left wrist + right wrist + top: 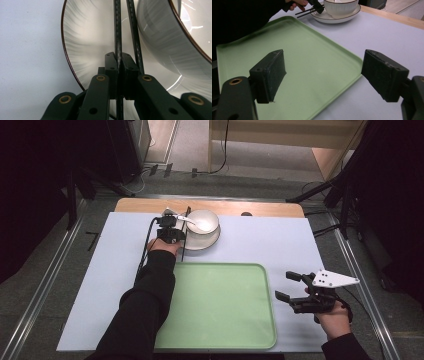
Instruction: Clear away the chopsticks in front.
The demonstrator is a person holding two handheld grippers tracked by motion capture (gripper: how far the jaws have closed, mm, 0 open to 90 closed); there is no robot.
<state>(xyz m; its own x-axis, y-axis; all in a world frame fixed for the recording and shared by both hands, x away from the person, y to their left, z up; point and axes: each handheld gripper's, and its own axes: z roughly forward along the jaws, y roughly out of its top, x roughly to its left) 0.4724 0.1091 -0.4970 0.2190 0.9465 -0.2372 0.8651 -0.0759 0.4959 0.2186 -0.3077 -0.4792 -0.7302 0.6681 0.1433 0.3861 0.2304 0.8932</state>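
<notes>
**Black chopsticks pinched at the plate's edge**

Black and thin, a pair of chopsticks [117,30] sits clenched between the jaws of the left gripper [171,234], near the far edge of the tabletop, left of its middle. From the high view they run as one dark line from the near side of the hand out past the plate [212,240], roughly front to back across the table and leaning a little to the right at the far end. In the left gripper view the two sticks lie over the plate's left part, just beside the wall of the white bowl [202,221] that stands on it. They look close together at the jaws and spread slightly farther out. A white spoon [192,223] rests in the bowl.

The right gripper [292,296] hangs released, jaws wide apart, at the right edge of the green tray [220,320], which is bare and lies along the near edge of the blue mat [280,240].

My guess is the sticks are bound for the tray. To do that well, I would keep the pinch firm and near their middle so neither stick swivels, lift them clear of the plate's rim before swinging toward the near side, and mind the bowl, which a stray tip could nudge.
</notes>
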